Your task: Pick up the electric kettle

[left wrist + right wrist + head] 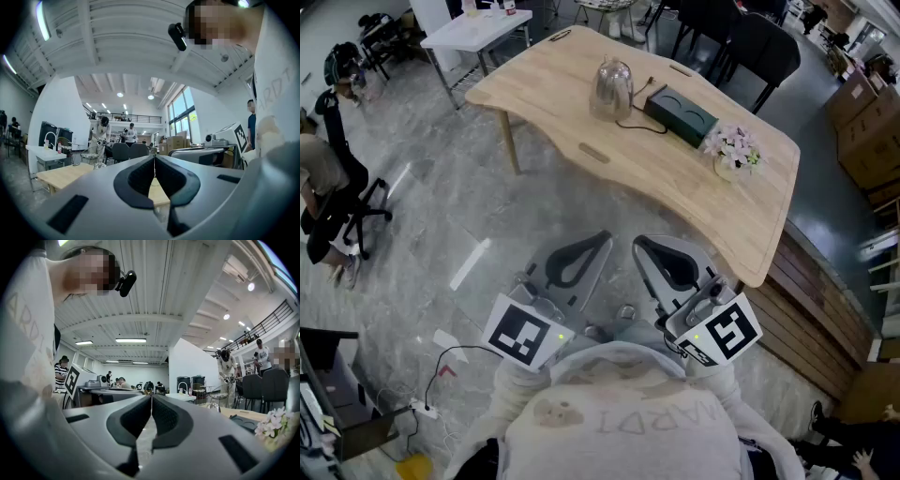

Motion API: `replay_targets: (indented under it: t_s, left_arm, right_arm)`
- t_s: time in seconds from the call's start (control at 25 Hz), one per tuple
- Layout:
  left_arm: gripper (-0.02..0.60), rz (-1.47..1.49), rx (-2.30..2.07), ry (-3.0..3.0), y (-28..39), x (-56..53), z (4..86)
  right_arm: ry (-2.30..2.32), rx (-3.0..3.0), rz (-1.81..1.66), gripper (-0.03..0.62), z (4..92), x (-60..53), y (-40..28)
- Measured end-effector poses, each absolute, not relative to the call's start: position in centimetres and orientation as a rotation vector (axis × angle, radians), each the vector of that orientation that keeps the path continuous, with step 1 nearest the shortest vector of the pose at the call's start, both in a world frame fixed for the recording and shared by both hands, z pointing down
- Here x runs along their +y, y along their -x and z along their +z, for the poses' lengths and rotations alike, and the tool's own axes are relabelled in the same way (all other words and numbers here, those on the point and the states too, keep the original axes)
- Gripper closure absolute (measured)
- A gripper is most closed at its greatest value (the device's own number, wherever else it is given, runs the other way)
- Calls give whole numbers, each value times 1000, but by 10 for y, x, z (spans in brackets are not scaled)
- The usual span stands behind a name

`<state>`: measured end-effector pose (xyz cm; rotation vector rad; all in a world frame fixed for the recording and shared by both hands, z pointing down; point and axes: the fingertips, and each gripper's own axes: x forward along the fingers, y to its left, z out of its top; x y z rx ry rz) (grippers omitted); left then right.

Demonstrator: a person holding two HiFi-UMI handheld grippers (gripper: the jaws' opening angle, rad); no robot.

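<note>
Left tongs [604,237] and right tongs [638,242] closed, empty, glass kettle [612,89] on wooden table [548,89], flowers [733,145] in vase [726,171]

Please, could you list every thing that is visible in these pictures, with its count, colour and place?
clear glass electric kettle: one, transparent, on the table's far half
light wooden table: one, pale, ahead of the person
dark green rectangular box: one, on the table, right of the kettle
white and pink flowers: one bunch, table's right end
black chairs: at least two, behind the table
cardboard boxes: several, brown, far right
left gripper: grey, shut, empty
right gripper: grey, shut, empty
</note>
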<state>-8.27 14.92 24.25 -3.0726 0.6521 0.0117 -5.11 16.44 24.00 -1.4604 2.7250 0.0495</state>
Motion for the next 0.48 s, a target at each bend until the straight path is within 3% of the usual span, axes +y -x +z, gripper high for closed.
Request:
replay_targets:
  t_s: [0.48]
  left_arm:
    - [568, 6, 684, 3061, 100, 151, 243]
  right_arm:
    - [1437, 2740, 68, 573, 235, 165, 69]
